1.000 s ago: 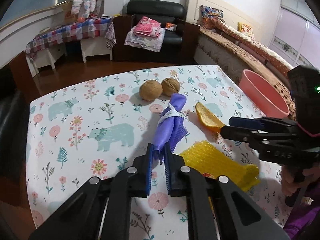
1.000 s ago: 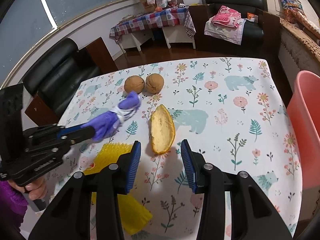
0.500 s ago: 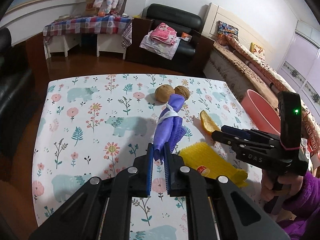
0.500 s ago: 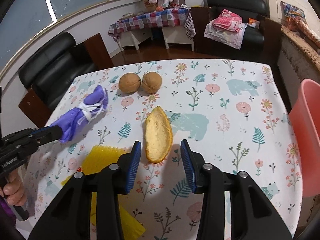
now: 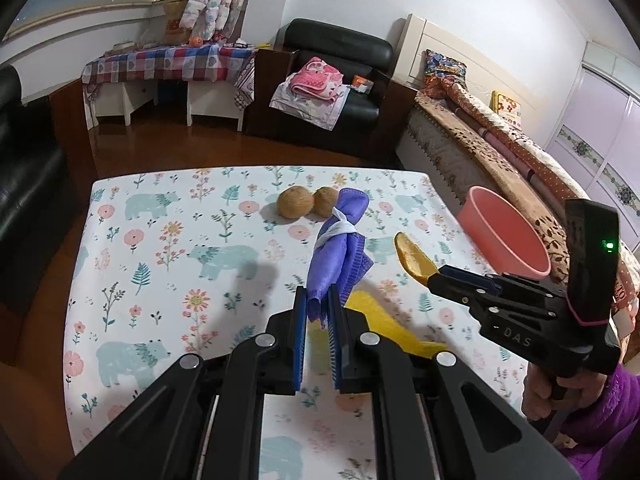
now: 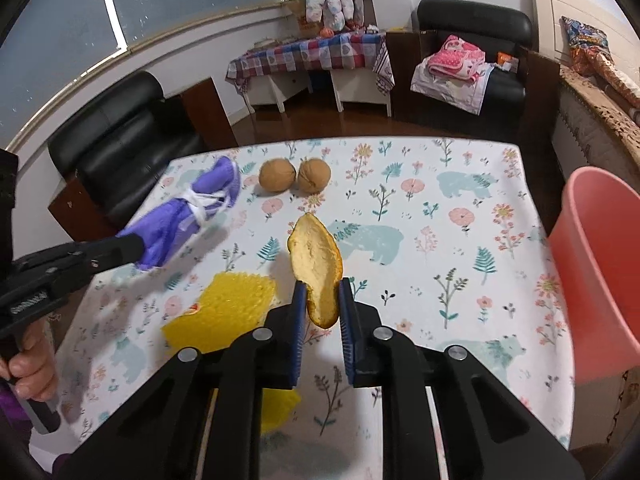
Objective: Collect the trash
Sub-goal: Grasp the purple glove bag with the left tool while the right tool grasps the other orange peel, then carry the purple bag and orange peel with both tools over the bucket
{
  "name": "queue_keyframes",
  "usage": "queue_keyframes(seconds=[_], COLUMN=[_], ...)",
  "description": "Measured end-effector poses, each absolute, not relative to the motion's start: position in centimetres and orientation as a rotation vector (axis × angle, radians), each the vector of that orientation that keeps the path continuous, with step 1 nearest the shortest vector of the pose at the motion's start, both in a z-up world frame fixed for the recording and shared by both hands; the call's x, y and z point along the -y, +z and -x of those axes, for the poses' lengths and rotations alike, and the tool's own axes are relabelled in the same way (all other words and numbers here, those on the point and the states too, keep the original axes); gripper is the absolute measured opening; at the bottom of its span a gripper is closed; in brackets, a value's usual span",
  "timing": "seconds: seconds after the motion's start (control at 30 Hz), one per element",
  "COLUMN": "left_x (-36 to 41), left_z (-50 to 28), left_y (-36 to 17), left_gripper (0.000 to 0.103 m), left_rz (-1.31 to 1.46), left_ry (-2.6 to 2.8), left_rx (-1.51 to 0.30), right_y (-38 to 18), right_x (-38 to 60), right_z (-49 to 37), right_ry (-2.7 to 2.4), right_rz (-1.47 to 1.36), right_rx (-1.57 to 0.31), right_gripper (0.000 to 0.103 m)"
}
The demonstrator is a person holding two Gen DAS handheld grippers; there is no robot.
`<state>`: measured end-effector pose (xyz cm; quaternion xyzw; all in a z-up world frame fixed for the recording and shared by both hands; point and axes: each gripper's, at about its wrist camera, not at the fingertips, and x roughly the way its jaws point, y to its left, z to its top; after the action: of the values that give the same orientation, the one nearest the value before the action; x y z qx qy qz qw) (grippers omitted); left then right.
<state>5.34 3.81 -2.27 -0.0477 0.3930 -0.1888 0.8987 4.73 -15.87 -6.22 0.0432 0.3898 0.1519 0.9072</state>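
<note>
My left gripper [image 5: 318,312] is shut on a purple cloth bundle [image 5: 340,244] tied with a white string and holds it above the table; it also shows in the right wrist view [image 6: 188,216]. My right gripper [image 6: 322,300] is shut on an orange peel [image 6: 316,256] and holds it above the table; the peel also shows in the left wrist view [image 5: 412,258]. A yellow foam net [image 6: 228,308] lies on the floral tablecloth [image 6: 440,240] below both grippers. A pink bin [image 6: 592,264] stands at the table's right edge.
Two walnuts [image 6: 294,176] sit near the far middle of the table, also seen in the left wrist view [image 5: 308,202]. A black armchair [image 6: 116,140] stands beyond the left edge. A bed [image 5: 500,140] runs along the right behind the pink bin [image 5: 504,236].
My left gripper has lifted the purple bundle off the table. My right gripper has closed on the orange peel and raised it.
</note>
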Motion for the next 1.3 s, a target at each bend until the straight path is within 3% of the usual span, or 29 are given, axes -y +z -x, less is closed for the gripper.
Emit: queue_keyframes(seconds=[0.63, 1.3], left_x=[1.7, 14.8], left_z=[-4.4, -7.4], left_y=[1.6, 1.9], left_gripper=[0.009, 0.009], left_rz=[0.145, 0.055], left_ry=[-0.417, -0.573], left_rx=[-0.782, -0.833], right_y=[-3.4, -3.0], right_x=[21.7, 35.3], right_z=[-1.6, 0.1], right_ry=[0.219, -0.076], right_rz=[-0.196, -0.320], right_rx=[-0.718, -0.600], right_gripper=[0.016, 0.017])
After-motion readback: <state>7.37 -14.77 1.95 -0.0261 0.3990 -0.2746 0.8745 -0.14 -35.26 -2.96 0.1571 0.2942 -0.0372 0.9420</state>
